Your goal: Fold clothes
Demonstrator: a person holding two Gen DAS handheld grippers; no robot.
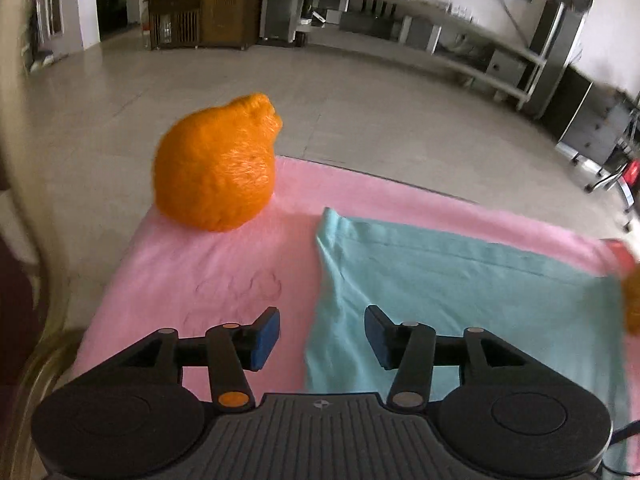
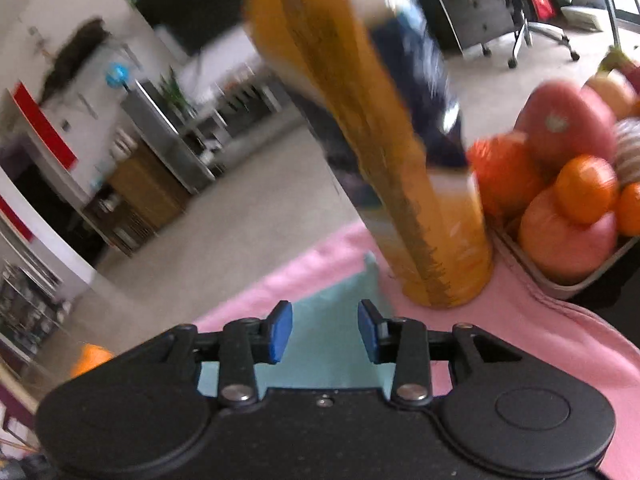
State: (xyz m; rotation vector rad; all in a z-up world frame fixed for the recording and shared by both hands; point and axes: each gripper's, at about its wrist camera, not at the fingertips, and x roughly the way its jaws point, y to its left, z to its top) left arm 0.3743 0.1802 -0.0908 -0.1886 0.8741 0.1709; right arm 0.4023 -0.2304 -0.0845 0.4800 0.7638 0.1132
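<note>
the teal garment (image 1: pixel 460 292) lies flat and smooth on the pink cloth (image 1: pixel 224 264), which is the landmark here. the left gripper (image 1: pixel 322 340) hovers over the garment's left edge, its blue-padded jaws wide apart and holding nothing. the right gripper (image 2: pixel 325 334) is over the garment's far corner, jaws also apart and empty. a bumpy round orange (image 1: pixel 218 164) sits on the cloth's far left corner. a tall yellow cylinder can (image 2: pixel 400 160) stands just beside the garment, near a tray of fruit (image 2: pixel 568 184).

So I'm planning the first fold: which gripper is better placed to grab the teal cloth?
Left, probably. The left gripper is open astride the teal cloth's side edge. The right gripper, also open, is crowded by the orange canister.
</note>
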